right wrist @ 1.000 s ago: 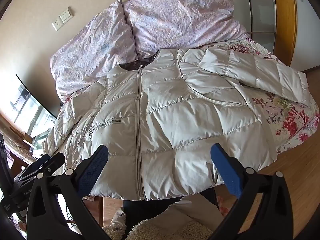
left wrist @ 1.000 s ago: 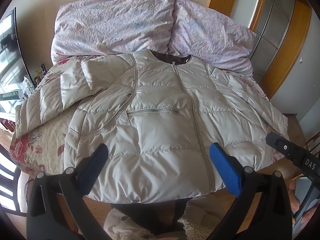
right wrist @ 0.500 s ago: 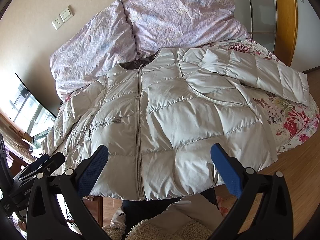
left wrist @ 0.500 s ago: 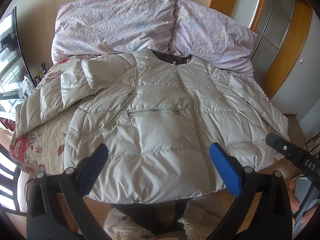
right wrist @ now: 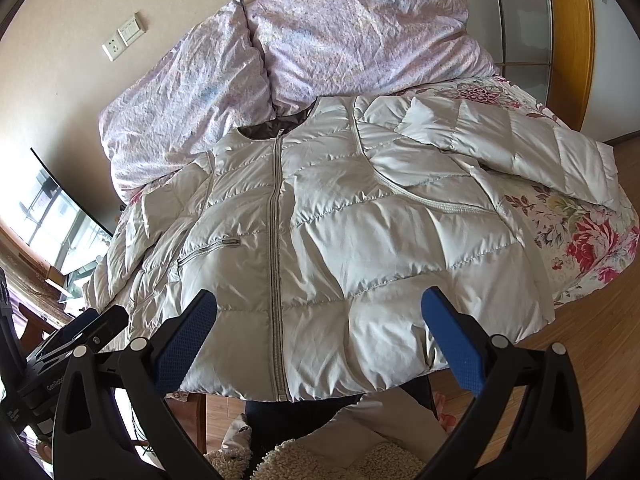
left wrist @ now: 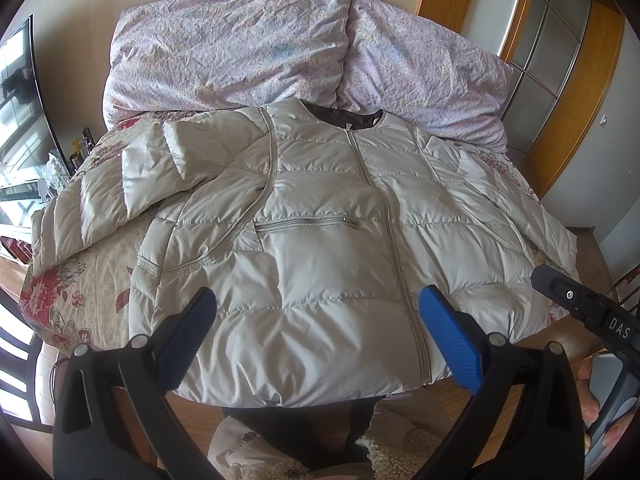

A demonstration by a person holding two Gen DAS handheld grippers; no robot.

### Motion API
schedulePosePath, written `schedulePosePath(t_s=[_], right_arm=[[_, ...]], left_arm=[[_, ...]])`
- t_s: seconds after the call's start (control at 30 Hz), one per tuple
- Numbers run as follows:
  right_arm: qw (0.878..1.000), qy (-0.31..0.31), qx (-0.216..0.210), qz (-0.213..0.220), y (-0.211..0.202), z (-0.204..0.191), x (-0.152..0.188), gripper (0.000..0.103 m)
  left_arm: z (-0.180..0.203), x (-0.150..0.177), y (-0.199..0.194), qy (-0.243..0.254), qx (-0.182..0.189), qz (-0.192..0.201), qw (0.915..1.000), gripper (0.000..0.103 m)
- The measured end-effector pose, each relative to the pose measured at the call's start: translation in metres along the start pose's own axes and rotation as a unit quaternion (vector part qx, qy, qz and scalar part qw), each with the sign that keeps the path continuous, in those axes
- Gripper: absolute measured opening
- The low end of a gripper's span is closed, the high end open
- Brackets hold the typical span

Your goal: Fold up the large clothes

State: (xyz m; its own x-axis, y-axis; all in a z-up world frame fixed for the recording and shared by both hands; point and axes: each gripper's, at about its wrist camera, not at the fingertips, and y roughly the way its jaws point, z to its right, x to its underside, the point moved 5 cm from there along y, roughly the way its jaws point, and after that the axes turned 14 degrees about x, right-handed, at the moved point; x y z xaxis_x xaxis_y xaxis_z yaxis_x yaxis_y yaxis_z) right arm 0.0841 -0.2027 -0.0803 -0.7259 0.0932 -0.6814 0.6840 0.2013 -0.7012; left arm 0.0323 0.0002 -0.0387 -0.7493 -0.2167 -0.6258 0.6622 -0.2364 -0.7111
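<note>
A pale quilted puffer jacket [left wrist: 320, 240] lies zipped, front up, on the floral bed [left wrist: 80, 280], collar at 12 o'clock by two lilac pillows [left wrist: 240, 48]. Left hand-held gripper [left wrist: 318, 332] and right hand-held gripper [right wrist: 320, 332] hover, jaws apart, seemingly above its hem

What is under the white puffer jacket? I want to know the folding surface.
The jacket lies on a floral bedspread, visible beside its body and under the outstretched sleeve. Two lilac pillows sit behind its collar. Anything beneath its body is covered.
</note>
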Motion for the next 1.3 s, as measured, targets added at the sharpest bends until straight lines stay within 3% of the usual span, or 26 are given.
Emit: schedulePosePath(t_s=[0.93, 1.17, 1.3], right_arm=[[1.000, 0.020, 0.015, -0.001, 0.019, 0.012, -0.012, 0.102], [0.993, 0.091, 0.062, 0.043, 0.037, 0.059, -0.027, 0.102], [0.980, 0.152, 0.099, 0.078, 0.053, 0.111, -0.038, 0.102]], left_arm=[[-0.007, -0.004, 0.013, 0.001, -0.009, -0.005, 0.9999, 0.101], [-0.019, -0.008, 0.029, -0.004, -0.022, -0.012, 0.9997, 0.101], [-0.028, -0.012, 0.040, -0.010, -0.029, -0.020, 0.9993, 0.101]])
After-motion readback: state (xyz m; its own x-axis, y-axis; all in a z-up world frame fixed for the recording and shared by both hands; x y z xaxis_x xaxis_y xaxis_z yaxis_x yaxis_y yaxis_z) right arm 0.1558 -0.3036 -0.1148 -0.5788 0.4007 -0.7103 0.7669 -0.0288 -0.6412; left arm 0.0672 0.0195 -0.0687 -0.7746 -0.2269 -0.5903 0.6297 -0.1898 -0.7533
